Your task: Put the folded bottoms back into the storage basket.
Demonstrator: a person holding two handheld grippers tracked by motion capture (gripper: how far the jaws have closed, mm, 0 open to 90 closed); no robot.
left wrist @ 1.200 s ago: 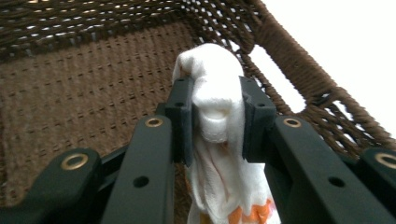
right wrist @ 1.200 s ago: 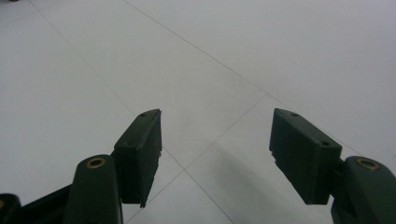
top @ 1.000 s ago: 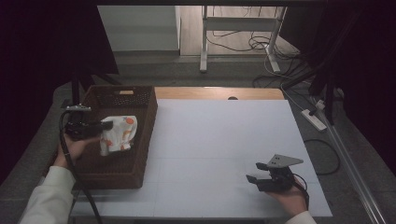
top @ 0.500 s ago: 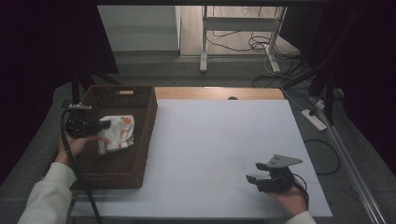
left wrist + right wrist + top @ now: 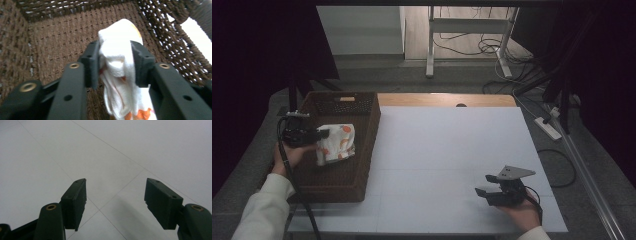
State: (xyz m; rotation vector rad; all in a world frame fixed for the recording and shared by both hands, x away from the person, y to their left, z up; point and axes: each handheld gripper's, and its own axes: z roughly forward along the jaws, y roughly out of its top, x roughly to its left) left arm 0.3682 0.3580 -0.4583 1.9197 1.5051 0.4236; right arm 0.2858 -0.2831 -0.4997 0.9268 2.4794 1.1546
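While the right gripper (image 5: pixel 492 194) rests low on the near right of the white table (image 5: pixel 452 150), its jaws spread wide with nothing but bare tabletop between them, the work sits over on the left. The left gripper (image 5: pixel 323 133) reaches rightward over the brown woven basket (image 5: pixel 362 150), and its jaws have just been opening around the white cloth with orange spots (image 5: pixel 337 144), which hangs between the pads with its long axis running down toward the basket floor. That hand is much the nearer one. From above, the cloth reads as a bundle inside the basket; the left gripper view shows the pads (image 5: pixel 91 65) flanking the cloth (image 5: pixel 117 75), their pressure hard to judge, and the weave beneath.
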